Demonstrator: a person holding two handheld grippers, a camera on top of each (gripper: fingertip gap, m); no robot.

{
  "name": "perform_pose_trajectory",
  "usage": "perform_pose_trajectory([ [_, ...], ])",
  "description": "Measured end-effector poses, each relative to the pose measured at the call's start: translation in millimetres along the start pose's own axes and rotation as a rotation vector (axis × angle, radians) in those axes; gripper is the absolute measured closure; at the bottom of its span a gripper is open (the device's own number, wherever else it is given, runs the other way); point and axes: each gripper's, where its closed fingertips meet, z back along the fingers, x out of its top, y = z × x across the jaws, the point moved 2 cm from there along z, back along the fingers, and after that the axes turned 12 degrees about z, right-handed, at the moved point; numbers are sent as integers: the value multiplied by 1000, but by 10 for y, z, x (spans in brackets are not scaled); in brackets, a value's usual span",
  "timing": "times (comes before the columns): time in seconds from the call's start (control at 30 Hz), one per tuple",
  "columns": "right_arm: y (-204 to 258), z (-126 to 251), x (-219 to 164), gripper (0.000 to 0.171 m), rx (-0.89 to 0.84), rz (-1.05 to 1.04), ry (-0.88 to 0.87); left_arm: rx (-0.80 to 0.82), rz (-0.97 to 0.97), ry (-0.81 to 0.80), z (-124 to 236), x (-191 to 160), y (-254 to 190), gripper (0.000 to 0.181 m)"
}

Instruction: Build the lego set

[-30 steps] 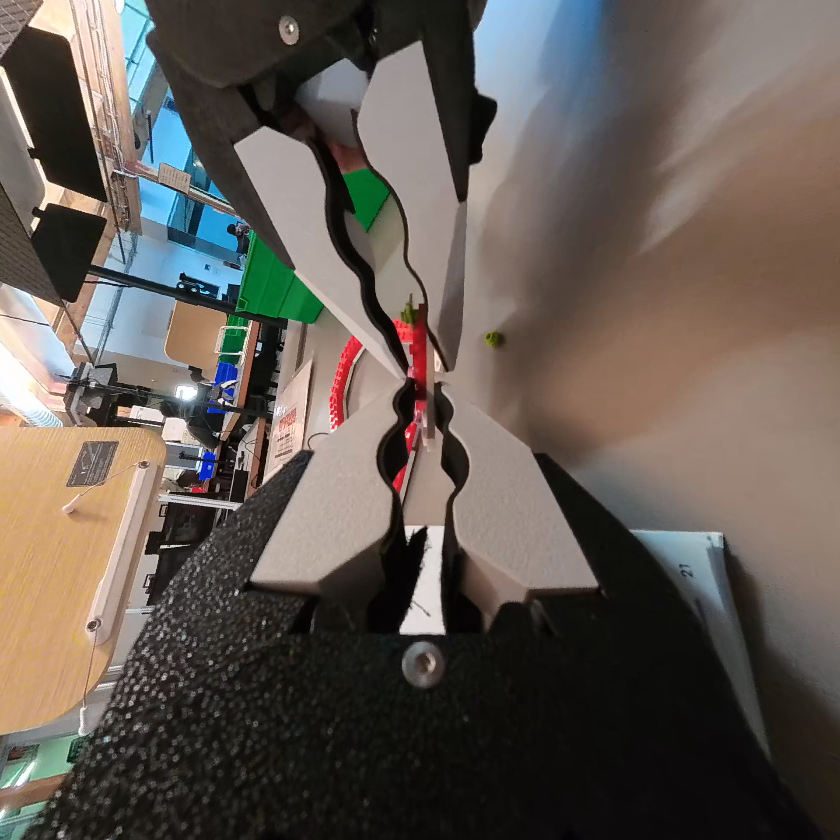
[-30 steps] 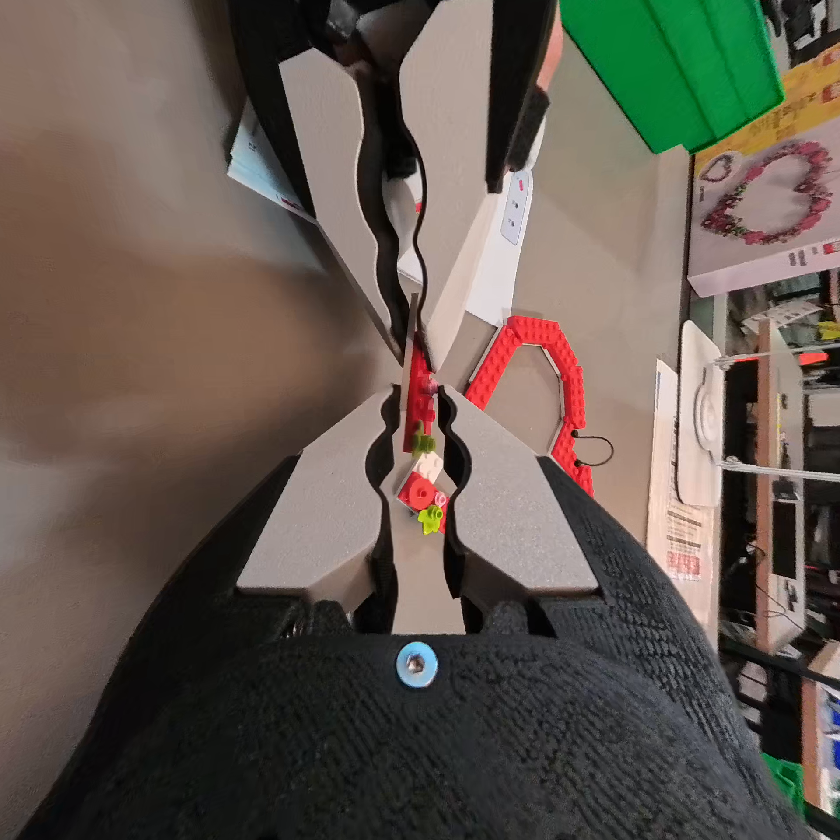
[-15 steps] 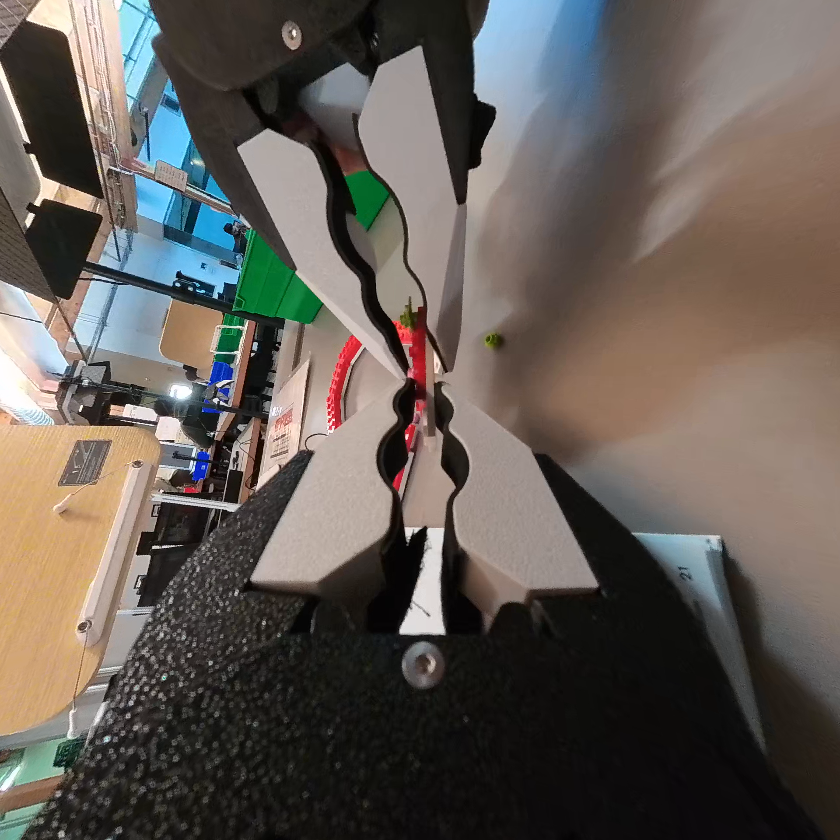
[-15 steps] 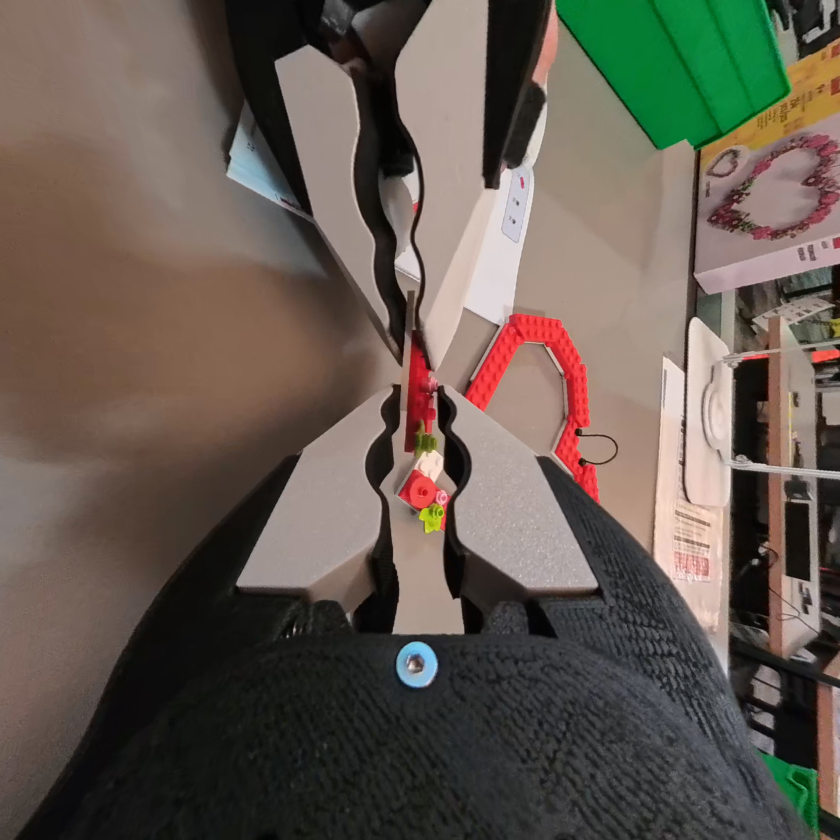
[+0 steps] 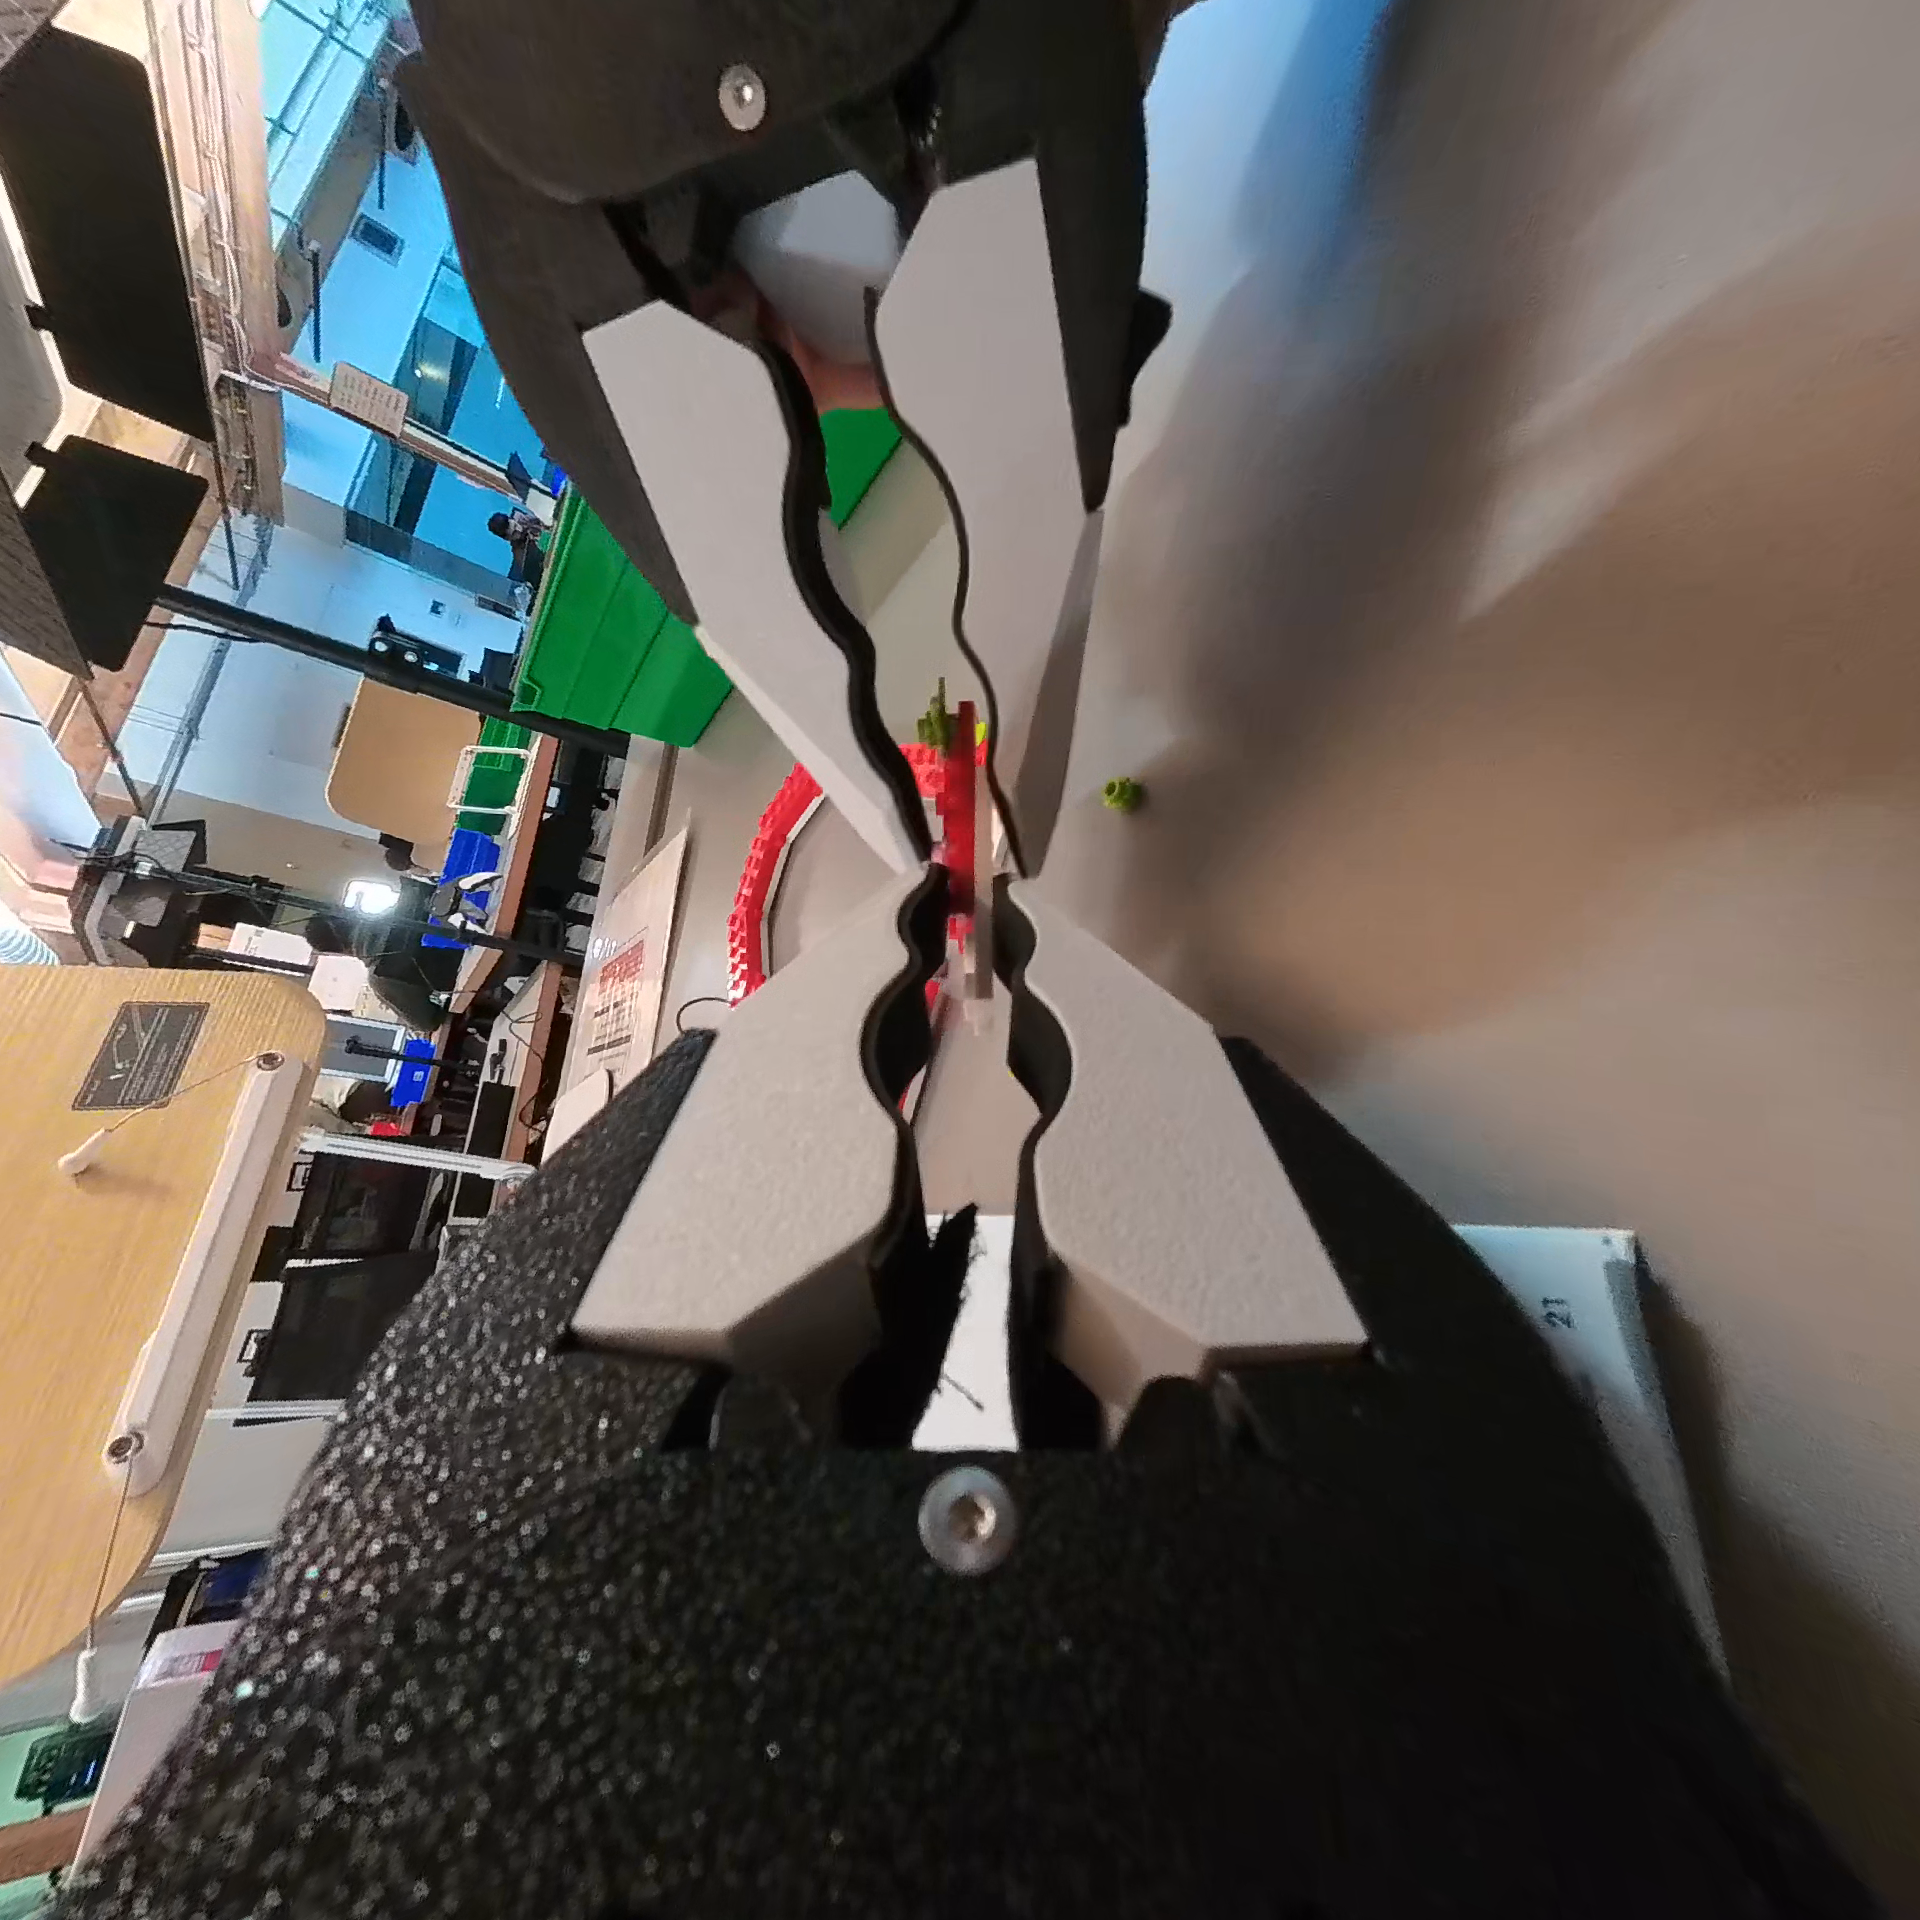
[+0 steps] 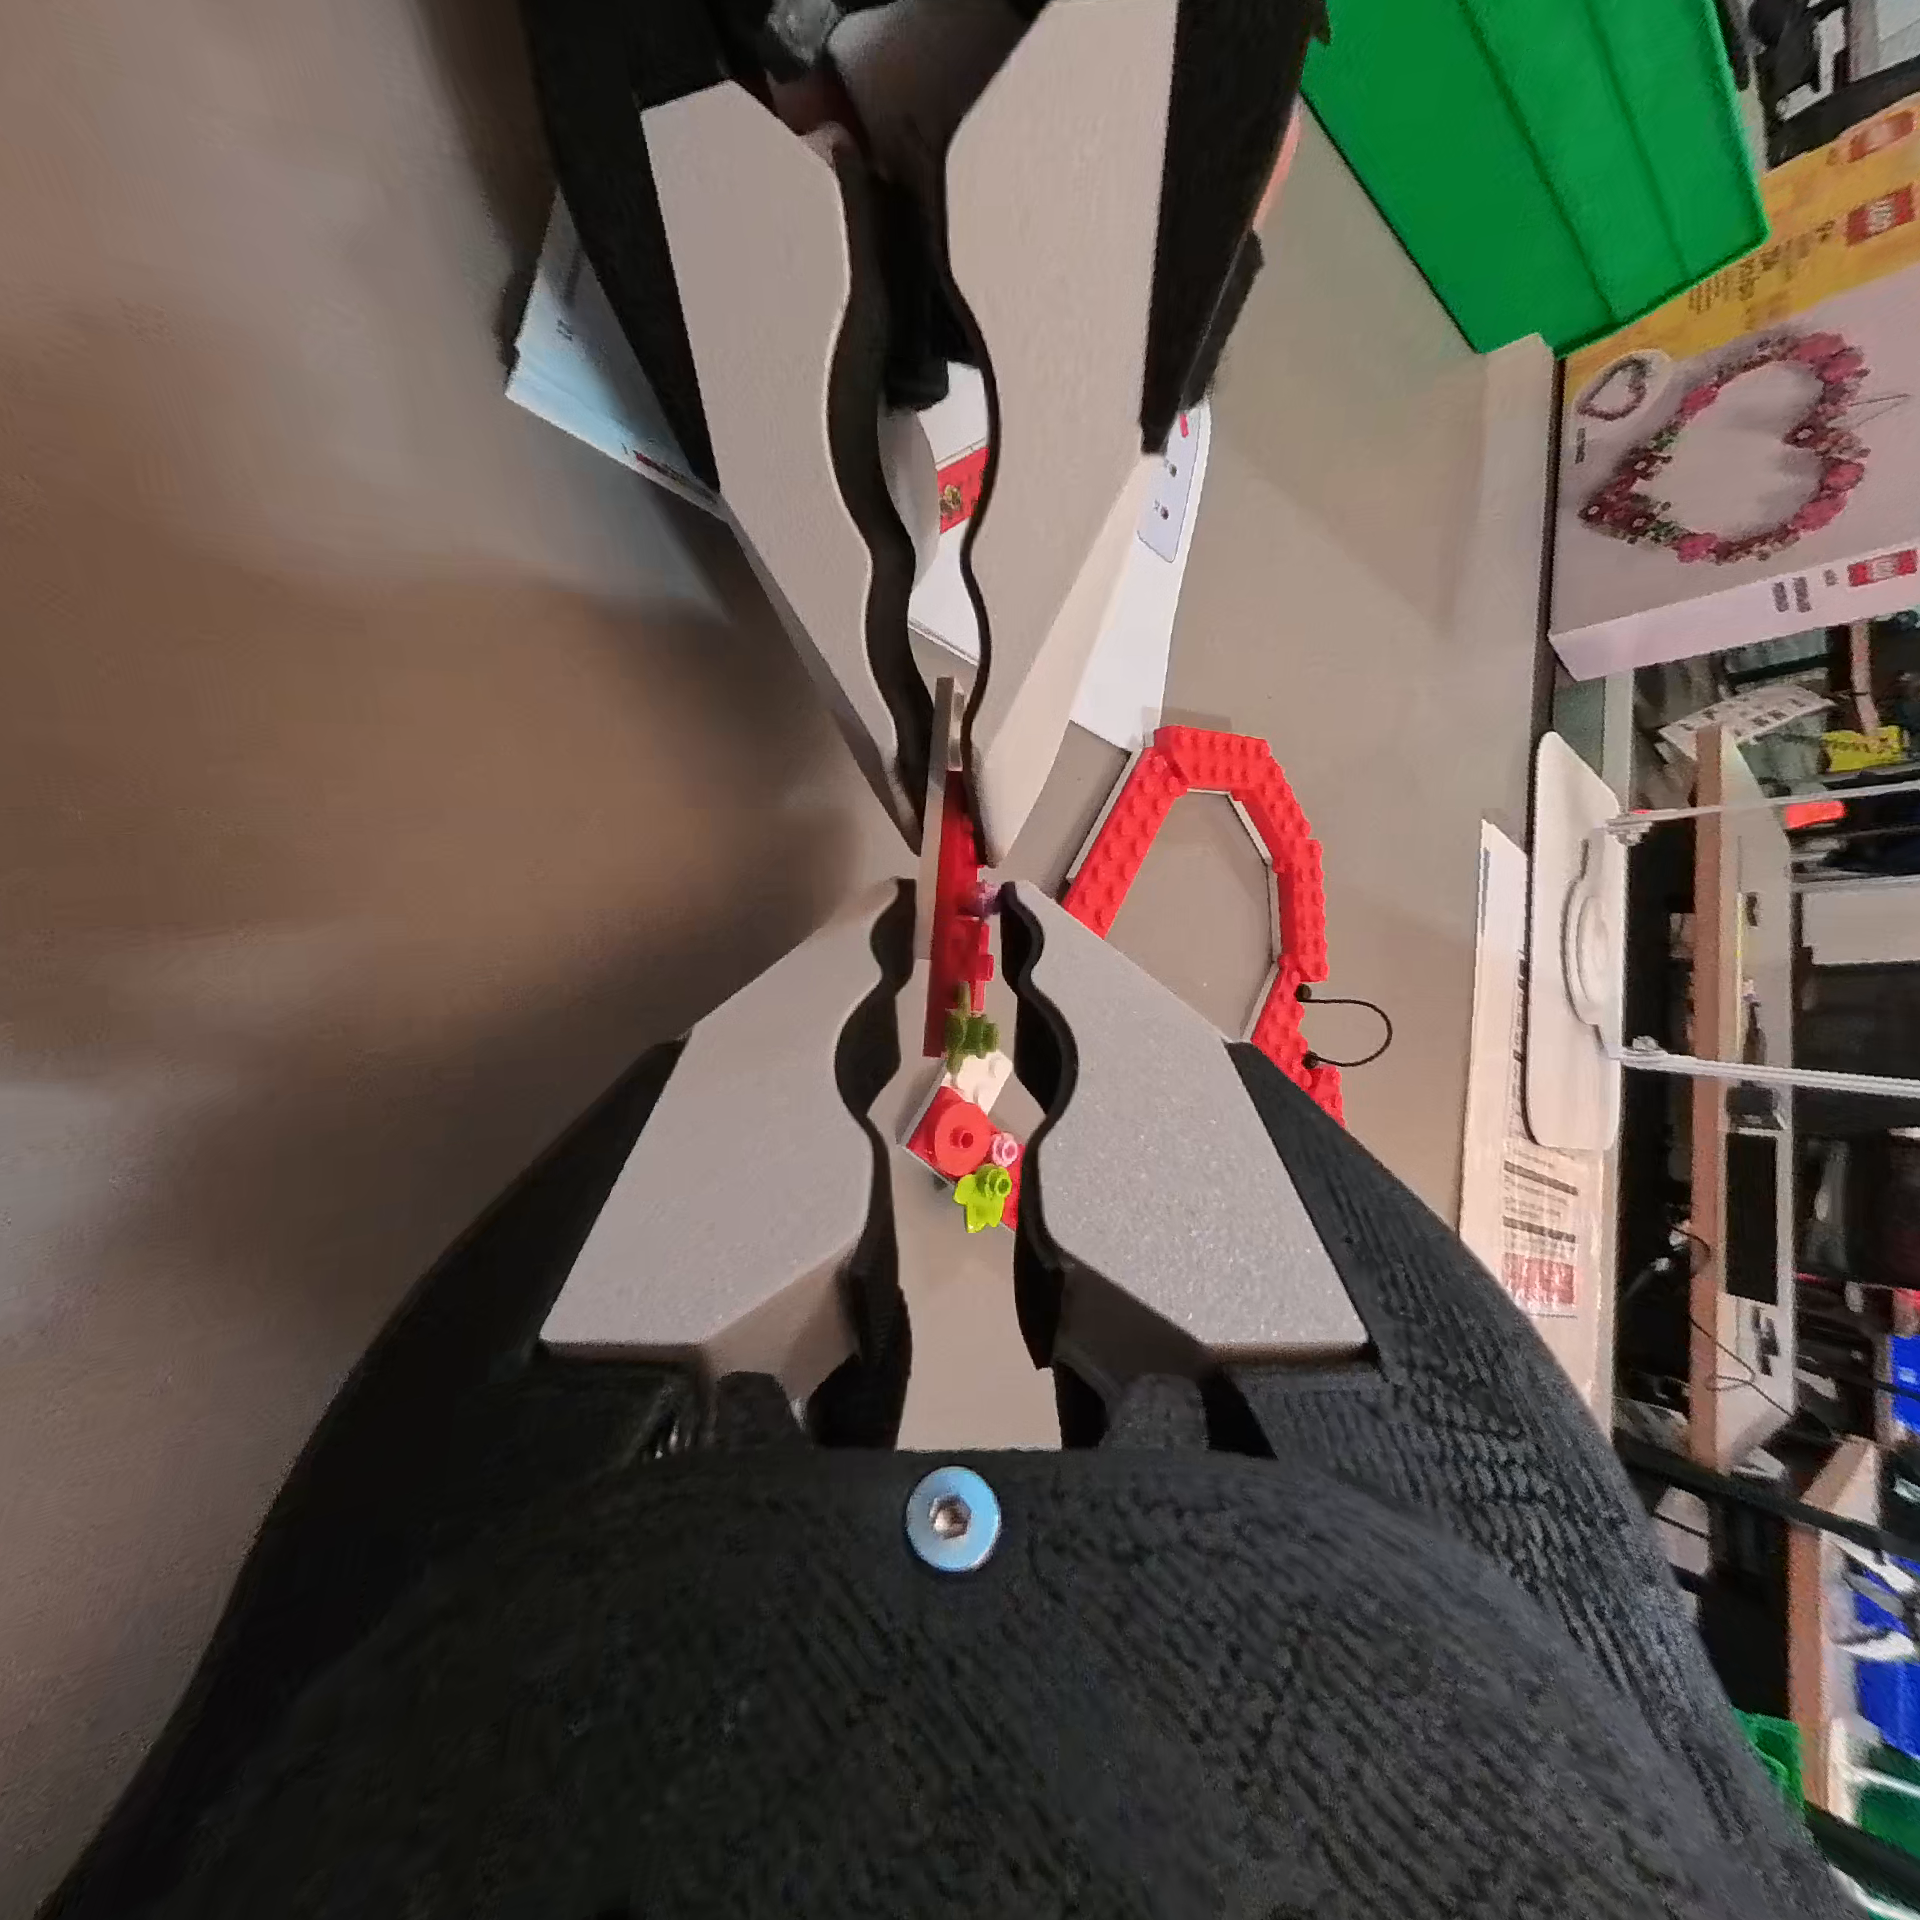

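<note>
A short red lego strip (image 6: 956,925) with a grey underside carries lime leaves, a pink flower and a red round stud (image 6: 961,1138). My right gripper (image 6: 956,894) is shut on it edge-on, and the flowered end hangs back between its fingers. My left gripper (image 6: 951,836) comes in from above, tip to tip, shut on the strip's other end. In the left wrist view my left gripper (image 5: 964,891) grips the strip (image 5: 961,821) and the right gripper (image 5: 961,852) meets it from the top. A red heart-shaped frame (image 6: 1294,883) lies on the table to the right.
A loose lime stud (image 5: 1122,795) lies on the grey table. A green bin (image 6: 1538,156) and the set's box (image 6: 1745,499) stand at the far right. The instruction booklet (image 5: 1558,1340) lies under my left gripper. The heart frame (image 5: 764,894) also shows in the left wrist view.
</note>
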Motion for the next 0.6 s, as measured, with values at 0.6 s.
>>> perform_pose_trajectory([
  [0.6,-62,84,-33,141,10,-16,7,37,-31,1,17,-23,48,176],
])
